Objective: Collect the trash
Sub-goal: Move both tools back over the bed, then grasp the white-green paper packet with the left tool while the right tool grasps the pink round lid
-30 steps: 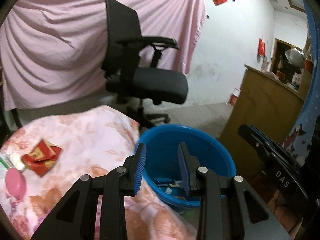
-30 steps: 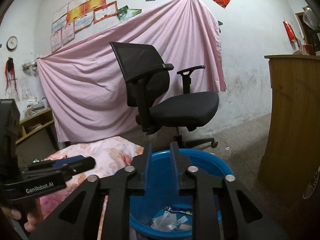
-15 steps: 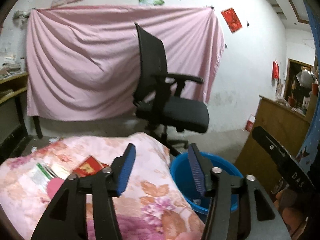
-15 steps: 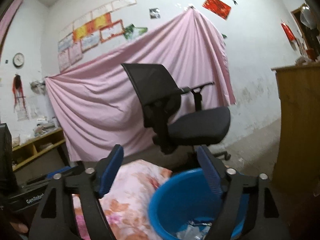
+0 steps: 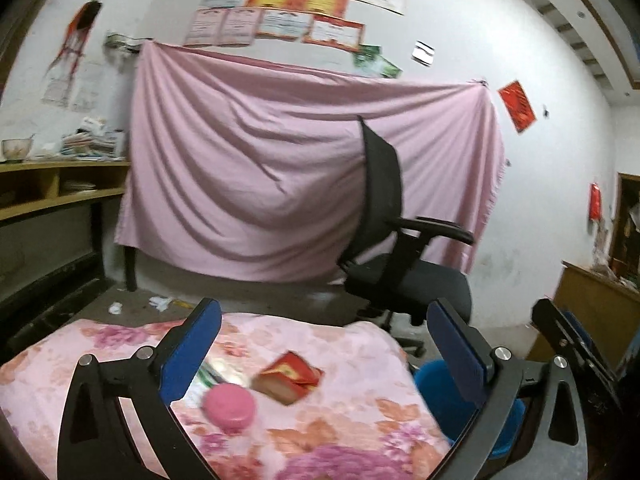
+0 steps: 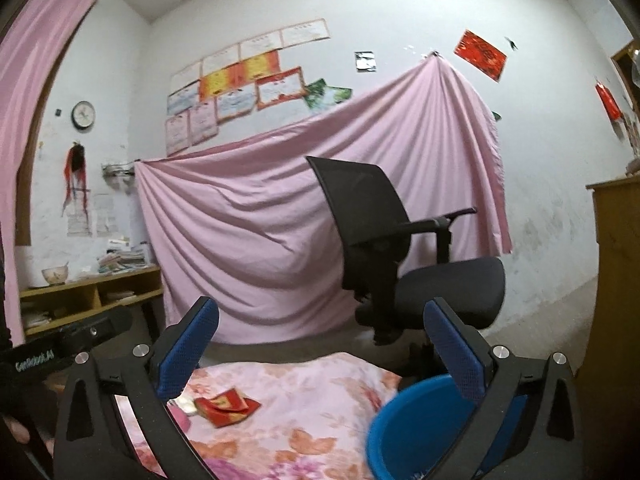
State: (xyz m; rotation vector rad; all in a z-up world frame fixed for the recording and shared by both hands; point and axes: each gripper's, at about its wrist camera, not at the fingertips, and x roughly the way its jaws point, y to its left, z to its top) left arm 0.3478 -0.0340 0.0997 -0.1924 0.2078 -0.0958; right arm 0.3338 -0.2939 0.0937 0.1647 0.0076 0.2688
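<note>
A crumpled red packet (image 5: 289, 376) lies on the pink floral blanket (image 5: 340, 432), with a round pink thing (image 5: 229, 404) and a green-and-white wrapper (image 5: 208, 376) to its left. My left gripper (image 5: 324, 320) hovers above them, jaws opening wide, nothing between them. The blue basin (image 5: 440, 396) sits at the blanket's right edge, partly hidden by the right finger. In the right wrist view my right gripper (image 6: 320, 316) is also opening, empty, above the blanket (image 6: 320, 412), with the red packet (image 6: 226, 405) lower left and the basin (image 6: 420, 428) lower right.
A black office chair (image 5: 400, 256) stands behind the blanket in front of a hung pink sheet (image 5: 280, 168). A wooden counter (image 6: 616, 300) is at the right, shelves (image 5: 48, 188) at the left. Scraps of litter (image 5: 160, 302) lie on the floor beyond.
Both grippers went from nearly shut to wide open. Both rose and swung left, away from over the basin toward the blanket with the red packet.
</note>
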